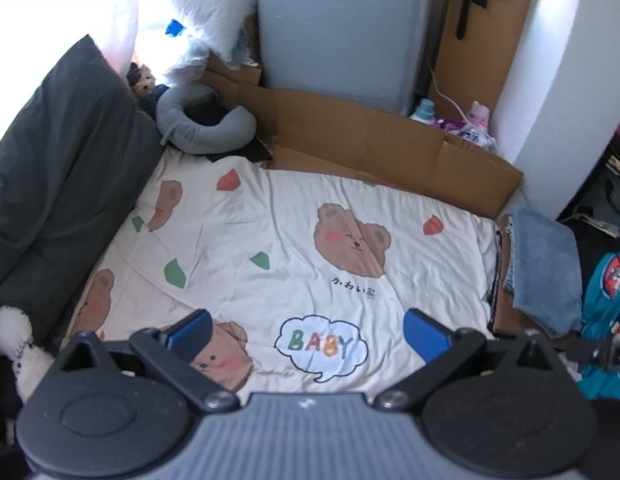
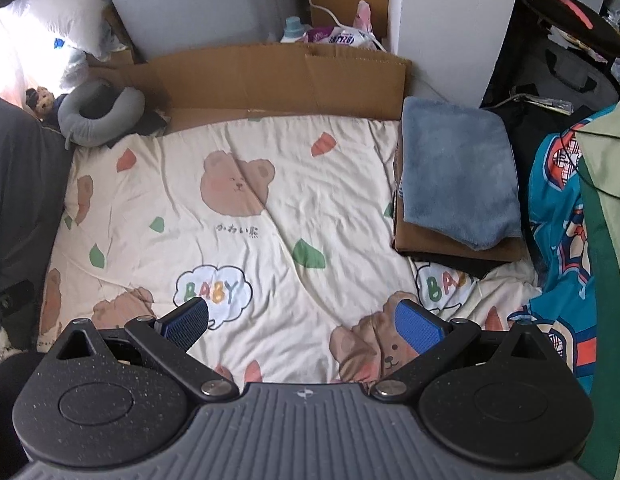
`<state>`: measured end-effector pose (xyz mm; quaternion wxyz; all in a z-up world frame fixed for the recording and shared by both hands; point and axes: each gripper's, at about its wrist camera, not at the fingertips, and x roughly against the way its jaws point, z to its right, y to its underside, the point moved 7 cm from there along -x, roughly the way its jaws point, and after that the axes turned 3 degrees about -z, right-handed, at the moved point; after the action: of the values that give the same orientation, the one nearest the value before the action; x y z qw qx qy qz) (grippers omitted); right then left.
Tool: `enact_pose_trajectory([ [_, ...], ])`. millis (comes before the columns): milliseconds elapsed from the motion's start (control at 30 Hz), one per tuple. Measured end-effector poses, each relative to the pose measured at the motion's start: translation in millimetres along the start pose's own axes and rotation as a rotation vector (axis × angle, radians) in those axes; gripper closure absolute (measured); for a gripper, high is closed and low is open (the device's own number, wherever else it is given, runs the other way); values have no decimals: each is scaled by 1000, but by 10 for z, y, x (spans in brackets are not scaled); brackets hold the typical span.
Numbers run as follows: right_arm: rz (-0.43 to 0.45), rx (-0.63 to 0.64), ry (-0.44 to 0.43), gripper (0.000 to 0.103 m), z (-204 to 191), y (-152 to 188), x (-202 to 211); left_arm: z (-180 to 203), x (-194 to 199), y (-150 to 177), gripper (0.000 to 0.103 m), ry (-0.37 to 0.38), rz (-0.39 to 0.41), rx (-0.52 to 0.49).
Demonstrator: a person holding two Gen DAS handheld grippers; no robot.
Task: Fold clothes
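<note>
light: daylight from upper left | glare: blown-out white pillow (image 1: pixel 197 4) | focus: soft | edges: strong fisheye bending, dark corners

A cream bedsheet (image 2: pixel 269 240) printed with bear faces and "BABY" speech bubbles covers the bed. A grey U-shaped neck pillow (image 2: pixel 97 114) lies at its far left corner, just beside a small plush doll (image 2: pixel 39 98). Flattened cardboard (image 2: pixel 277 76) stands along the far edge. Behind it sit a detergent bottle (image 2: pixel 293 29) and a grey appliance (image 1: pixel 342 28). White pillows (image 1: pixel 197 4) are piled by the bright window.
</note>
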<state>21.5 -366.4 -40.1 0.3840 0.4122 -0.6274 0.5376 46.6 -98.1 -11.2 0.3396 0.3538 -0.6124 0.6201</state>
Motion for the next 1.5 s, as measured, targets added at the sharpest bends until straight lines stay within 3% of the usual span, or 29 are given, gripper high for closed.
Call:
enact_pose_trajectory([
  [567, -9, 80, -10, 1, 17, -18, -70, -51, -133, 4, 2, -6, -66, 14],
  [1000, -15, 140, 2, 1, -35, -52, -112, -33, -162, -11, 2, -18, -64, -2],
  [1500, -11, 116, -14, 1, 21, -61, -115, -53, -163, -9, 14, -24, -49, 8],
])
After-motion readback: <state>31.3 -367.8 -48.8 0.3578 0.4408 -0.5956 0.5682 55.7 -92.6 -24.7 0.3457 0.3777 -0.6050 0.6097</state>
